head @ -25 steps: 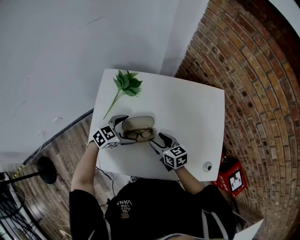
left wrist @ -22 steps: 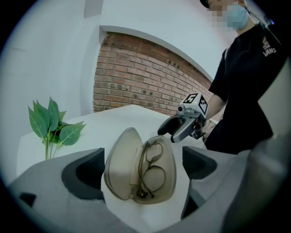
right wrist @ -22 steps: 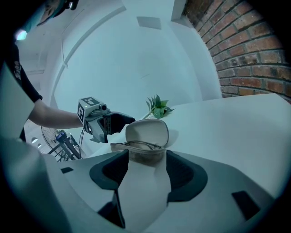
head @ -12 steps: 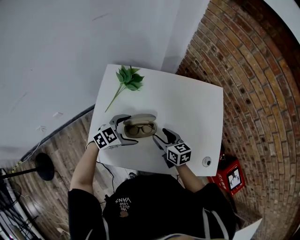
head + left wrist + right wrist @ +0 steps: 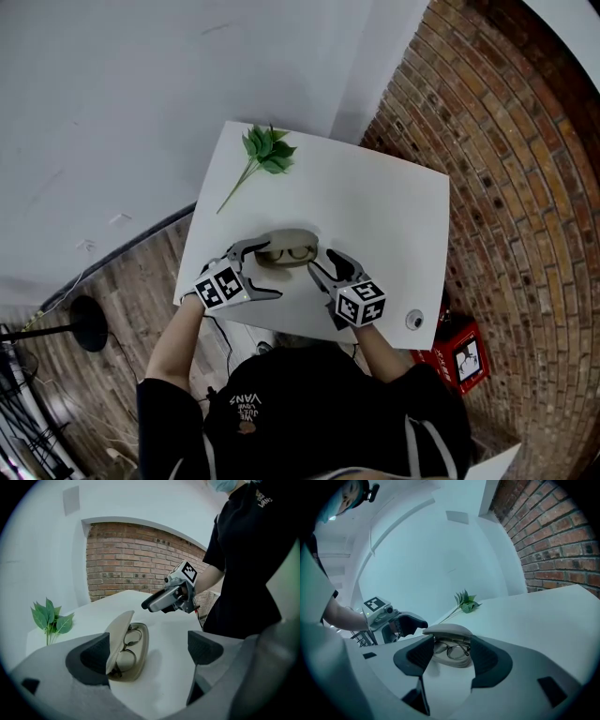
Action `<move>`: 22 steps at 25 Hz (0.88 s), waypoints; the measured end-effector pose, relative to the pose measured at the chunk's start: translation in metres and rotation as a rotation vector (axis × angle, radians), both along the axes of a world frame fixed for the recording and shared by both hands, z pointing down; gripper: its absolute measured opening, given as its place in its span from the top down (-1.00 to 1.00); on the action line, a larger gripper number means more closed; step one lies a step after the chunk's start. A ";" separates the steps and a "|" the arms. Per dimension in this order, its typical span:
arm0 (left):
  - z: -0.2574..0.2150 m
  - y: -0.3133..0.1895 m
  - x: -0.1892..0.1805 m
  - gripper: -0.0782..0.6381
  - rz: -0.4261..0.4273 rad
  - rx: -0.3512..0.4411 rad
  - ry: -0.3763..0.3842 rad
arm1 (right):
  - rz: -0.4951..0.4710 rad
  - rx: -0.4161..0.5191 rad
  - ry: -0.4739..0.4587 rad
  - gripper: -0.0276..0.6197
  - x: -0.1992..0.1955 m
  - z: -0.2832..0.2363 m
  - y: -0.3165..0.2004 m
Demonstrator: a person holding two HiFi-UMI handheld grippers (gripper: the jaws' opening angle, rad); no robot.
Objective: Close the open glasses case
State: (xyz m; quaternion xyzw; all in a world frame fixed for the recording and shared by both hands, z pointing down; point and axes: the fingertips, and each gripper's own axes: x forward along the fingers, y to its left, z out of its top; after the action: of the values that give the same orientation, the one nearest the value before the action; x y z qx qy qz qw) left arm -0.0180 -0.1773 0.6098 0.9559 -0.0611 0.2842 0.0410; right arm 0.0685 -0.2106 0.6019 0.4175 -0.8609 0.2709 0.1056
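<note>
The beige glasses case (image 5: 286, 249) lies on the white table (image 5: 384, 220) with its lid half lowered over the glasses (image 5: 125, 644) inside. My left gripper (image 5: 270, 270) is open at the case's left end, with the lid (image 5: 117, 637) standing just inside its left pad (image 5: 96, 653). My right gripper (image 5: 320, 266) is at the case's right end, and its jaws are closing. The case (image 5: 451, 645) shows just beyond and between its fingertips (image 5: 417, 656), with neither pad pressing on it. Each gripper sees the other: the right gripper (image 5: 171, 597) and the left gripper (image 5: 391, 620).
A green leafy sprig (image 5: 265, 153) lies at the table's far left. A small round object (image 5: 413, 321) sits at the near right corner. A brick wall (image 5: 525, 169) runs along the right, with a red box (image 5: 461, 356) on the floor. The person's body is at the near edge.
The case lid has swung from laid back to half lowered over the glasses. My left gripper has drawn back toward the near edge. My right gripper has shifted slightly toward the case.
</note>
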 end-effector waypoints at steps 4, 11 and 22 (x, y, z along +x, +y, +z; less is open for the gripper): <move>0.005 0.009 0.002 -0.69 -0.018 -0.009 -0.013 | -0.009 0.008 -0.007 0.20 -0.004 -0.002 -0.002; 0.019 0.028 0.005 -0.69 -0.039 -0.047 -0.033 | -0.019 0.008 -0.008 0.25 -0.008 0.001 -0.006; 0.033 0.036 0.009 -0.62 -0.117 -0.098 -0.008 | -0.066 -0.014 0.030 0.30 -0.019 0.019 -0.011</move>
State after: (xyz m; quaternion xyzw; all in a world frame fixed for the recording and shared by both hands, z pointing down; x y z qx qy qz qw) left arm -0.0094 -0.1415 0.6428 0.9464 -0.1030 0.2879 0.1040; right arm 0.0491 -0.2213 0.6210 0.3921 -0.8707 0.2668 0.1303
